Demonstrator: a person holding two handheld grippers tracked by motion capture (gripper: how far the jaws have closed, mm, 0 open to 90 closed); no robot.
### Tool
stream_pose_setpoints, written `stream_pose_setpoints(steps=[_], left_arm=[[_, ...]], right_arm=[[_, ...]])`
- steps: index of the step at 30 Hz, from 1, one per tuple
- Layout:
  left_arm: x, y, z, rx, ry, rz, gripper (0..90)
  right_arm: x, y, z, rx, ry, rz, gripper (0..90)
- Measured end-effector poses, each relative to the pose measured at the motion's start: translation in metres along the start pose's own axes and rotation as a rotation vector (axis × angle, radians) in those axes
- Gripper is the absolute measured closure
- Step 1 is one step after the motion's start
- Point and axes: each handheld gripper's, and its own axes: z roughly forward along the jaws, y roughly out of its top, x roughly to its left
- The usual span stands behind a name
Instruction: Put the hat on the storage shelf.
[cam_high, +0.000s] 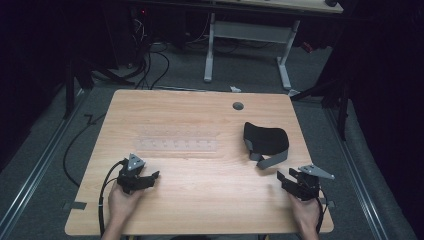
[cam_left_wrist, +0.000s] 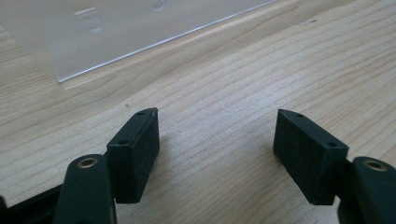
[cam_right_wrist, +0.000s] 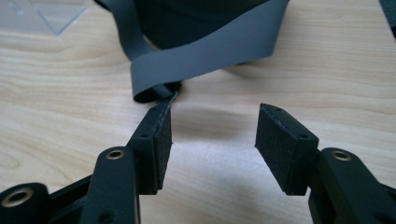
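While the left gripper (cam_high: 150, 176) rests spread near the clear plastic tray (cam_high: 177, 145), the right gripper (cam_high: 283, 178) gapes empty beside the black sleep mask's (cam_high: 266, 138) grey strap (cam_high: 272, 160).

High view: fixed cam above the person's side, looks fwd and down, far enough to take in the whole wooden table (cam_high: 200, 125), floor and a desk frame (cam_high: 247, 37) beyond. Forearms enter from the bottom edge.

Left gripper view: cam rides on the left gripper (cam_left_wrist: 217, 154), sits low and very close to the tabletop, looks along the jaws toward a clear plastic tray (cam_left_wrist: 140, 28).

Right gripper view: cam on the right gripper (cam_right_wrist: 212, 147), equally low and close, faces a black eye mask (cam_right_wrist: 196, 16) w/ grey strap (cam_right_wrist: 205, 58).

Shared: tray (cam_high: 177, 145) and mask (cam_high: 266, 139) also appear in high view; a tray corner (cam_right_wrist: 44, 14) shows in right gripper view too.
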Motion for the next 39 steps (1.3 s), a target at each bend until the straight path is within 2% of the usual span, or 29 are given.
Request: stream_pose_setpoints(steps=[3, 7, 20, 30, 34, 39], left_arm=[[0.000, 0.000, 0.000, 0.000, 0.000, 0.000, 31.9], [0.000, 0.000, 0.000, 0.000, 0.000, 0.000, 31.8], [0.000, 0.000, 0.000, 0.000, 0.003, 0.002, 31.4], [-0.001, 0.000, 0.000, 0.001, 0.005, 0.002, 31.2], [-0.001, 0.000, 0.000, 0.001, 0.005, 0.002, 31.2], [-0.001, 0.000, 0.000, 0.002, 0.005, 0.003, 31.2]], right_arm=[[-0.004, 0.003, 0.000, -0.012, -0.008, 0.017, 44.4], [-0.014, 0.011, 0.005, -0.024, -0.022, 0.077, 43.9], [-0.026, 0.029, 0.014, -0.019, -0.006, 0.124, 44.2], [-0.030, 0.051, 0.039, 0.020, -0.001, 0.155, 45.5], [-0.031, 0.055, 0.047, 0.035, -0.008, 0.162, 46.4], [-0.035, 0.054, 0.061, 0.050, 0.007, 0.206, 48.8]])
